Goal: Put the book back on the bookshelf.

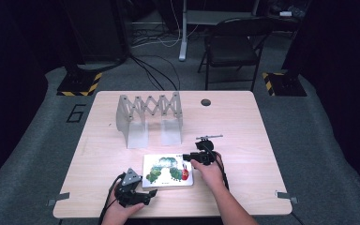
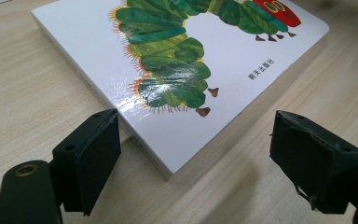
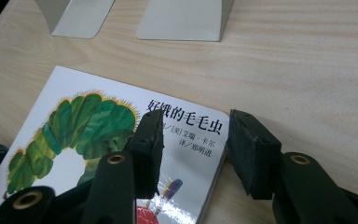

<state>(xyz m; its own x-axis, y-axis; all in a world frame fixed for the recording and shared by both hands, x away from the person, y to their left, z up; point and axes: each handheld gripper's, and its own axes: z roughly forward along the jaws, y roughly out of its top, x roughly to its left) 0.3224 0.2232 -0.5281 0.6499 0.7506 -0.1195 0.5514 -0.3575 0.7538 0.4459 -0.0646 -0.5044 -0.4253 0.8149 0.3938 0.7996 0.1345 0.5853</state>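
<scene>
Book [image 1: 168,170] with a caterpillar cover lies flat on the counter [image 1: 243,126], near its front edge. At its left corner, the left gripper [image 2: 193,154] has its fingers [image 2: 91,158] spread wide, released, the corner between them untouched. At the book's right edge, the right gripper [image 3: 196,149] straddles that edge with fingers parted, not pressing. Behind stands a folding rack [image 1: 149,117].
</scene>
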